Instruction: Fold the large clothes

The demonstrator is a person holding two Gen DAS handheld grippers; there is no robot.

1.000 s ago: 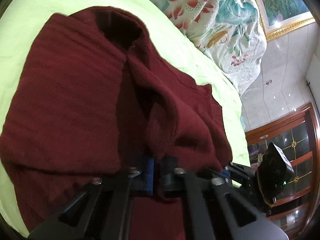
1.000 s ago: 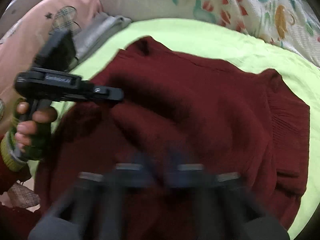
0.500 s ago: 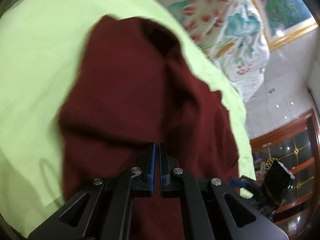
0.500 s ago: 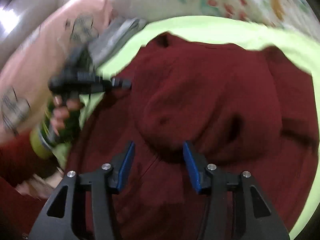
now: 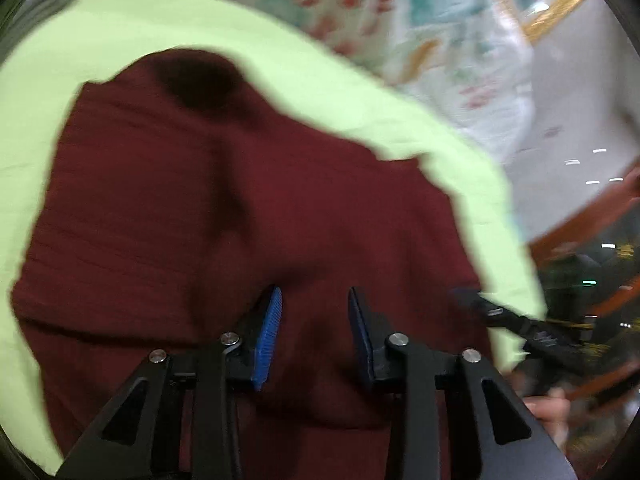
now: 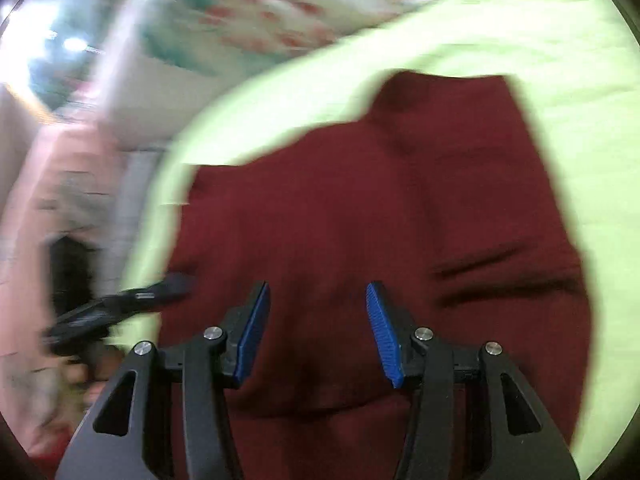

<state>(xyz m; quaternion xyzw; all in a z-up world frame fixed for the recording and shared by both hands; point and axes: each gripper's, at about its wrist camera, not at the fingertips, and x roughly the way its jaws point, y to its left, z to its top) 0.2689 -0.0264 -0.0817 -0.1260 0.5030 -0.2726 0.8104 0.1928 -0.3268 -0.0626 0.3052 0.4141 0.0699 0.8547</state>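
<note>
A dark red knitted sweater (image 5: pixel 224 216) lies folded on a light green sheet (image 5: pixel 200 28), its neck hole at the far end. My left gripper (image 5: pixel 314 308) hovers over the near part of it, jaws opening, nothing pinched between the blue pads. In the right wrist view the same sweater (image 6: pixel 380 208) fills the middle. My right gripper (image 6: pixel 318 304) stands open above it with its pads apart and free of cloth. The other gripper shows at the edge of each view: the right one (image 5: pixel 516 324) at right, the left one (image 6: pixel 120 308) at left. Both views are blurred.
A floral quilt (image 5: pixel 440 40) is heaped at the far side of the green sheet (image 6: pixel 560 60). A wooden glass-fronted cabinet (image 5: pixel 600 248) stands to the right. Pink patterned bedding (image 6: pixel 60 184) and a hand (image 5: pixel 548 408) show at the edges.
Both grippers let go of the sweater: the right one opened first, then the left. The raised cloth dropped flat into a folded shape. Both hands swung sideways.
</note>
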